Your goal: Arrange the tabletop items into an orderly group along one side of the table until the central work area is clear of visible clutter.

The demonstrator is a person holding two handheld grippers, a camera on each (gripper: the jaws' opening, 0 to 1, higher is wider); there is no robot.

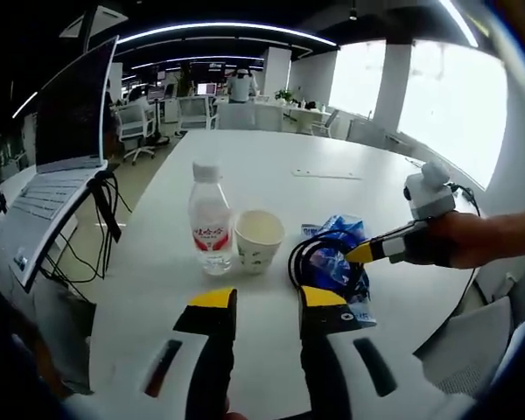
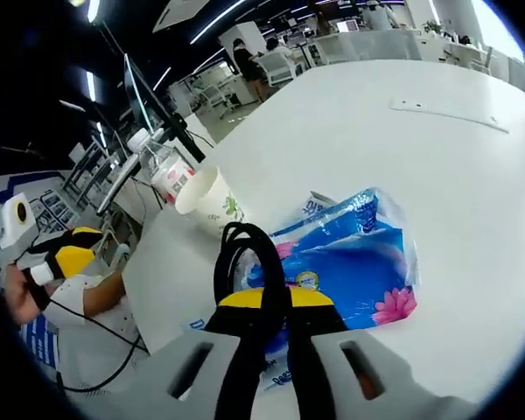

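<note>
Bare tabletop (image 1: 332,201) beyond bottle (image 1: 209,220), cup (image 1: 259,240)

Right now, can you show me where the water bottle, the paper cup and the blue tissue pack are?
water bottle (image 1: 210,229), left gripper view, on its red and white label
paper cup (image 1: 259,241), left gripper view, on its side wall
blue tissue pack (image 2: 350,262), right gripper view, on its blue wrapper

left hand-held gripper (image 1: 269,304) has its jaws spread apart, right hand-held gripper (image 2: 275,301) is clamped tight, arm stretched out behind it.
</note>
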